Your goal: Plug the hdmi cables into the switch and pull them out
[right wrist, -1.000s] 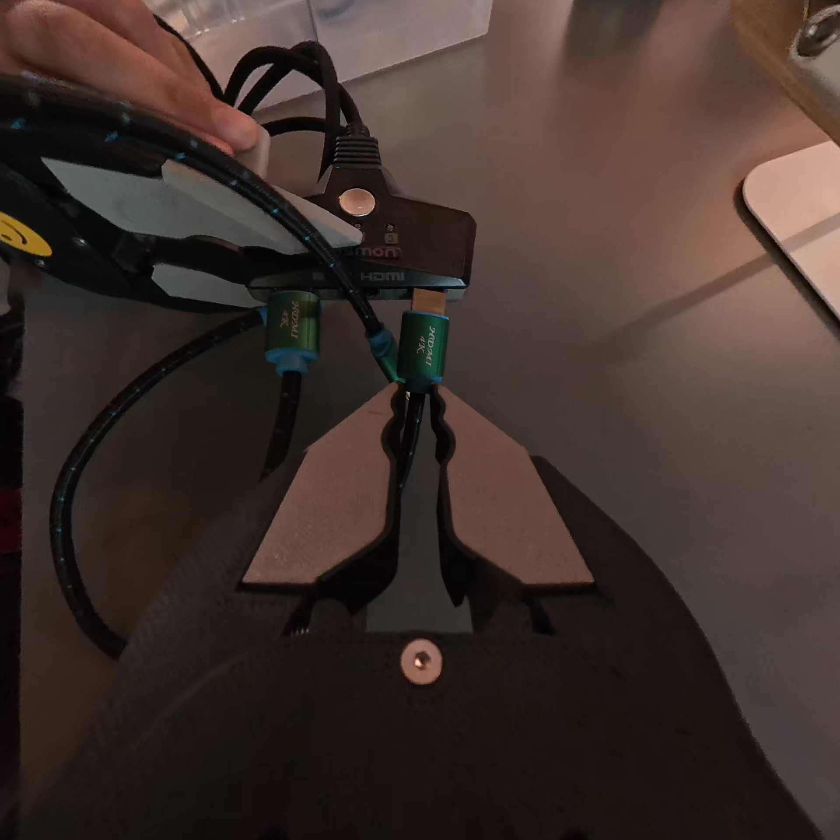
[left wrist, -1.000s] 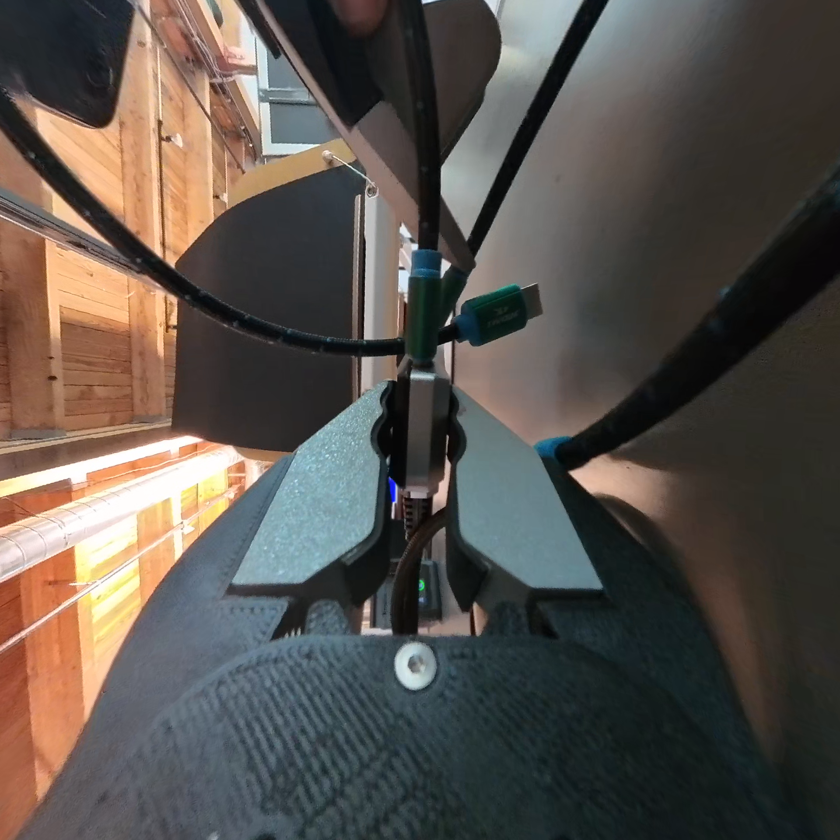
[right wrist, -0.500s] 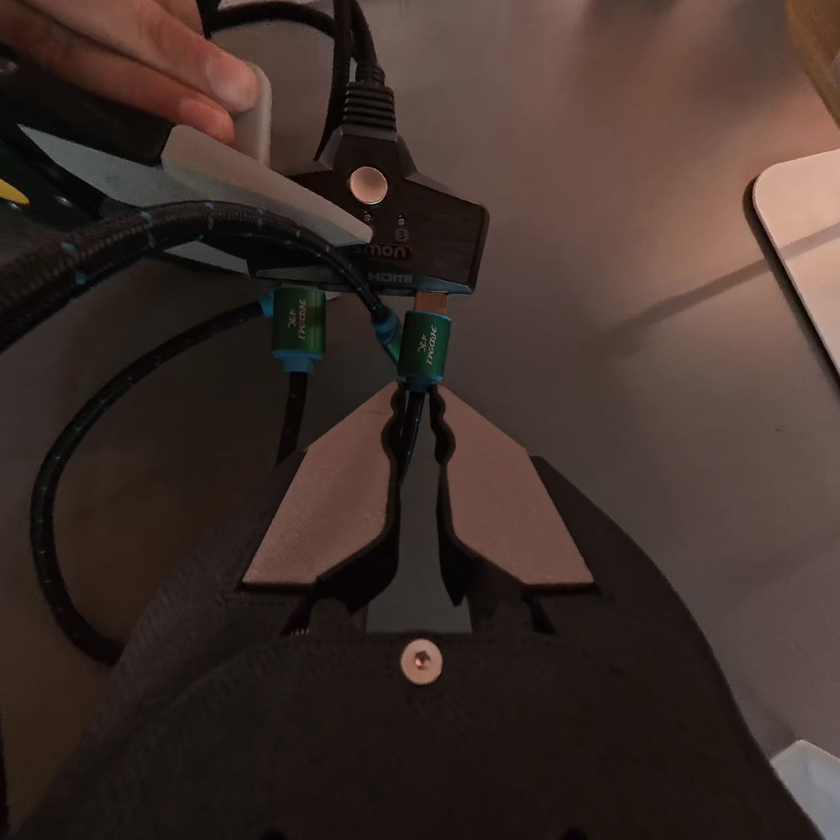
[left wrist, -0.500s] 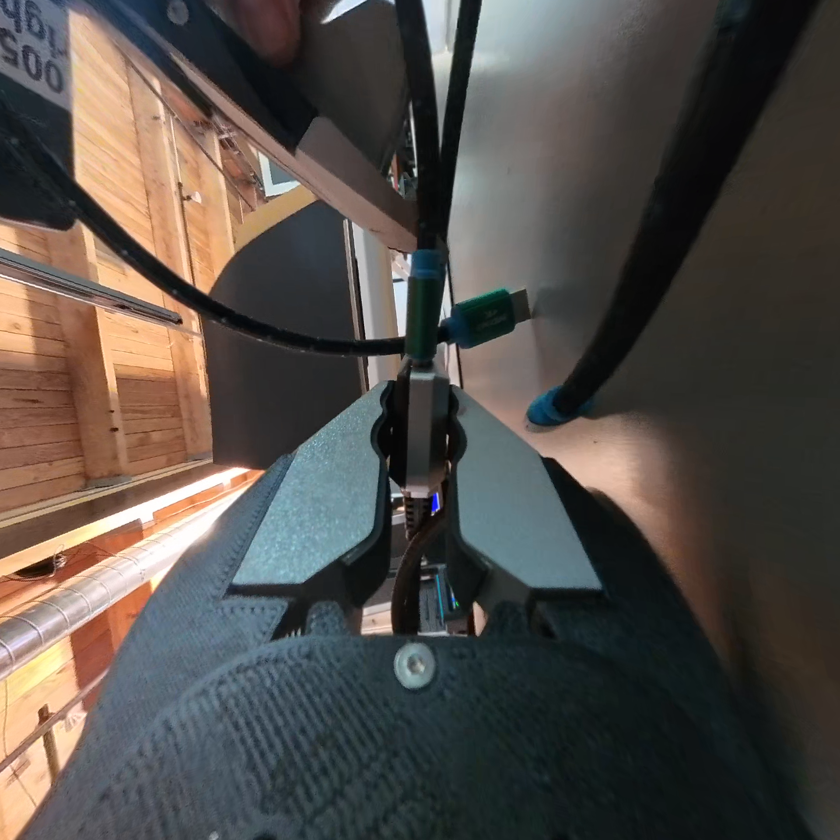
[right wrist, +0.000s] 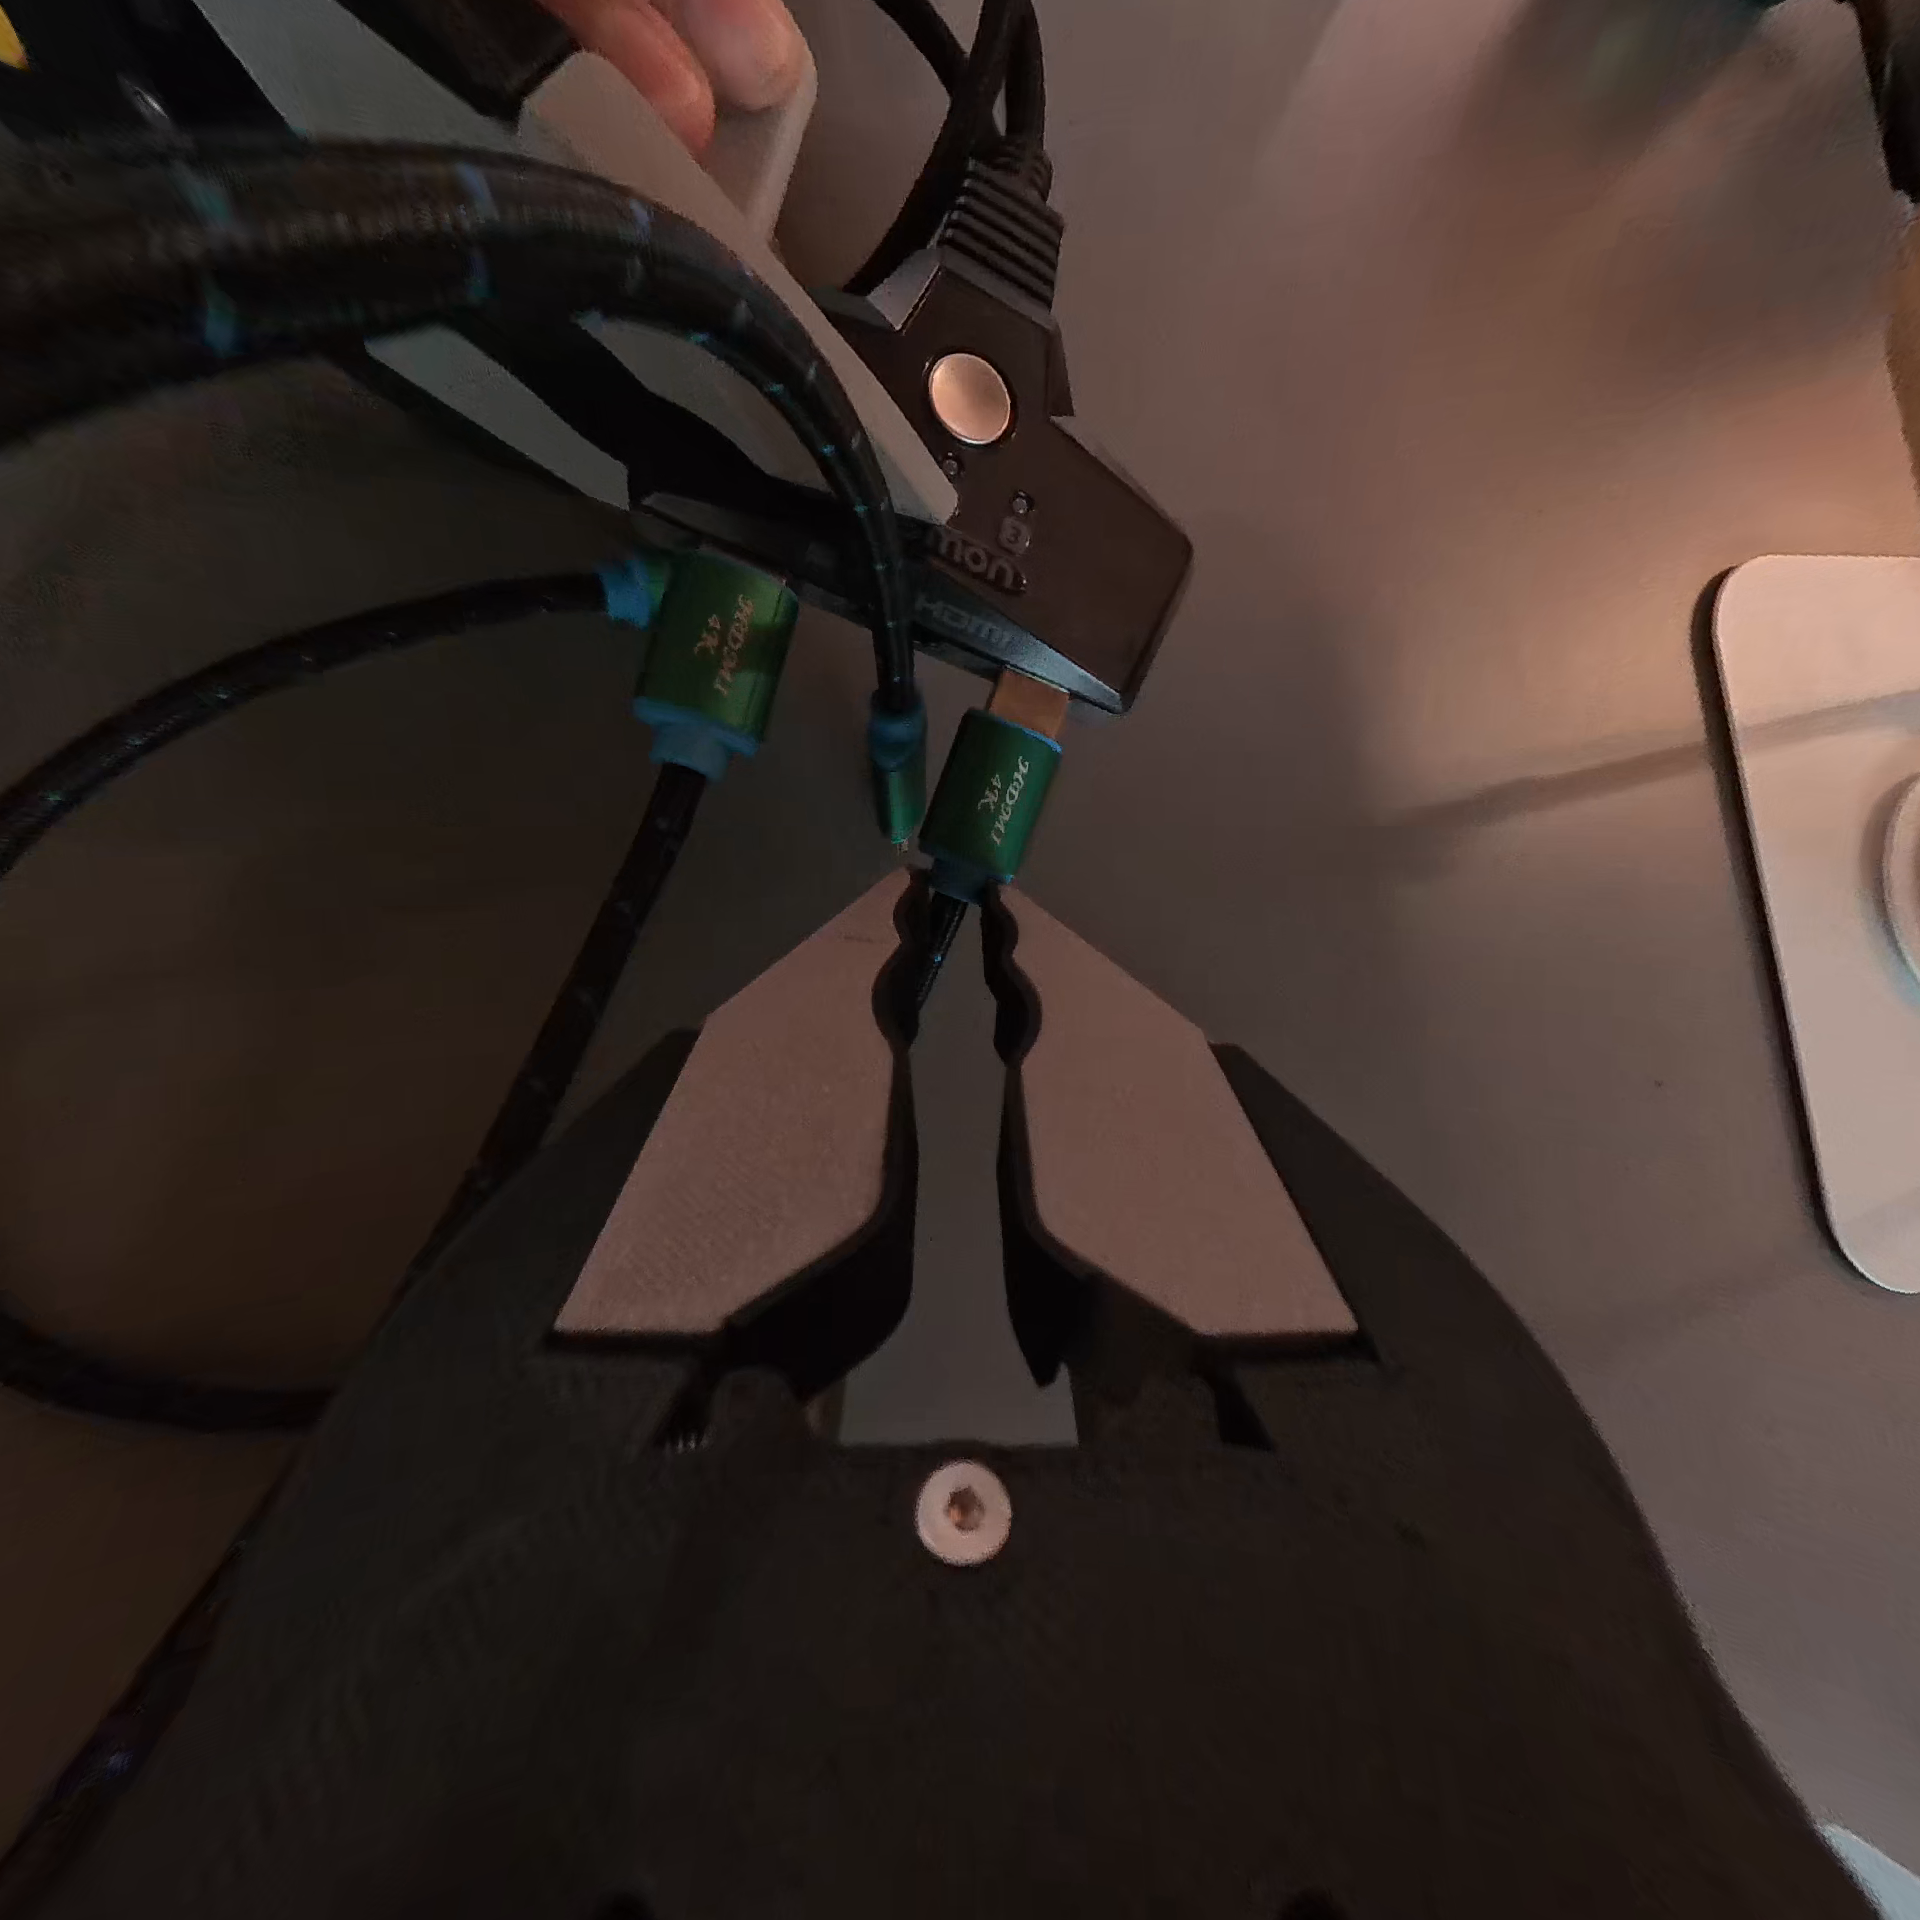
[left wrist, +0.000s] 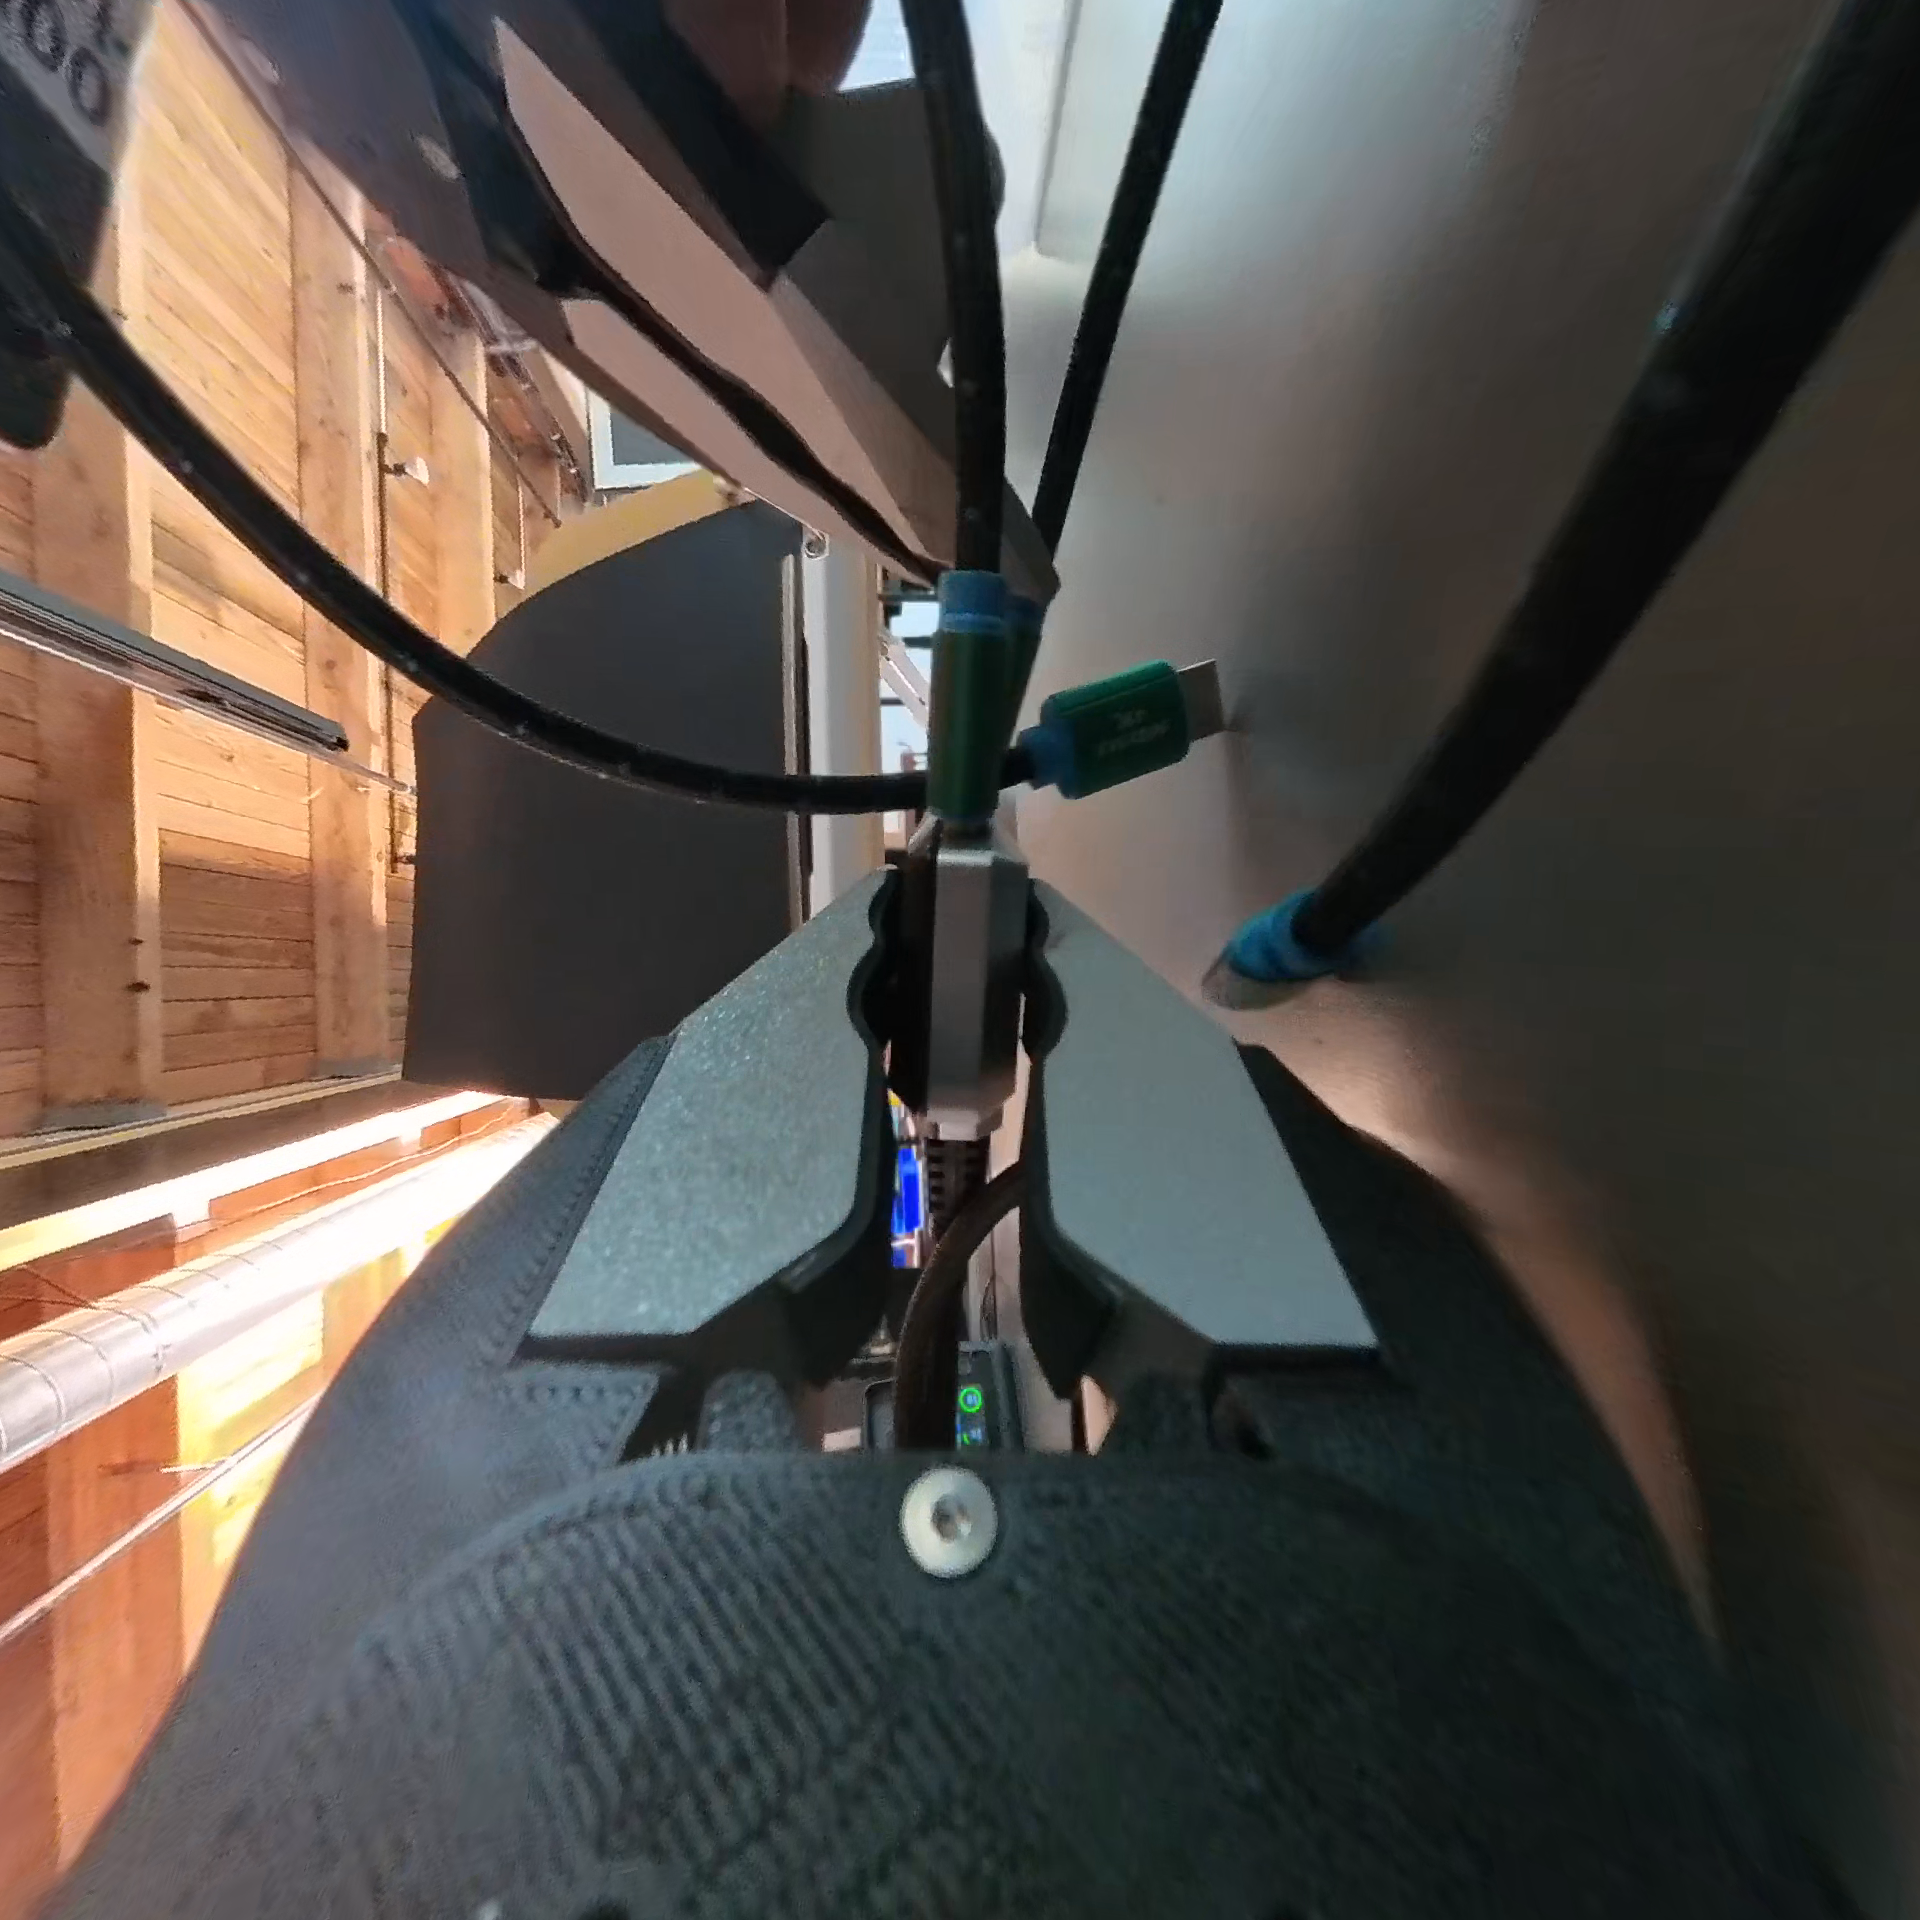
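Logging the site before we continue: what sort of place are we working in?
Probably a workshop or lab: wood-plank walls, a metal duct, and a smooth grey worktop carrying the HDMI switch and cables.

Plugged cable [right wrist: 982, 800] right of loose plug [right wrist: 896, 774].

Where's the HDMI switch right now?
In the right wrist view the black HDMI switch sits upper centre, clamped in the left gripper, with a green plug partly in its right port.
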### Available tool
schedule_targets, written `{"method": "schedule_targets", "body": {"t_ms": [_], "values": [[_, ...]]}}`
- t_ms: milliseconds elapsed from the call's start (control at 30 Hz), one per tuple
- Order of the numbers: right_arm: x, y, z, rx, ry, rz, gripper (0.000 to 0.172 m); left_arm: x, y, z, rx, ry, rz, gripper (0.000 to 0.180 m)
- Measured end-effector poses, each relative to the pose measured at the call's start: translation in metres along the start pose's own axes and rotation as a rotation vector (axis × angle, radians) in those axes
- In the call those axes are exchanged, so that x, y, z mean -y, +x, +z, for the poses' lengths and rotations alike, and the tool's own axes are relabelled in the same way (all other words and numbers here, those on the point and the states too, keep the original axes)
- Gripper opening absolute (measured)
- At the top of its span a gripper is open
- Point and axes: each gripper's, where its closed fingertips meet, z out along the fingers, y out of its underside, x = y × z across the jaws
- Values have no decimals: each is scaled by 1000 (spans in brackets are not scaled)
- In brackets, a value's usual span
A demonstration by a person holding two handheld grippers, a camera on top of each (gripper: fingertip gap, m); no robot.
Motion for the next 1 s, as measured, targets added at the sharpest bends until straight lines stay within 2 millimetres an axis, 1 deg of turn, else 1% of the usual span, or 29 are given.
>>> {"method": "schedule_targets", "body": {"t_ms": [100,200,367,533,700,800,833,900,1000], "values": [[2,-1,-5,43,36,28,6,2,-1,-3,9,13,8,19],[5,-3,-4,80,51,72,6,4,1,-9,15,0,52,18],[11,-4,-2,134,107,130,6,1,1,-10,-14,4,-37,18],[12,-2,-1,204,157,197,6,3,2,-10,-33,10,-70,19],[18,6,-1,186,202,247,6,-6,-3,-7,-11,-17,-101,19],[23,5,-8,206,240,263,7,-5,-8,-9,2,-4,-139,19],[24,6,-10,208,260,268,10,-4,-9,-10,2,5,-155,19],[29,9,-17,211,309,286,21,-3,-12,-12,0,28,-211,19],[42,11,-33,256,414,329,26,-3,-19,-14,-1,59,-315,19]]}}
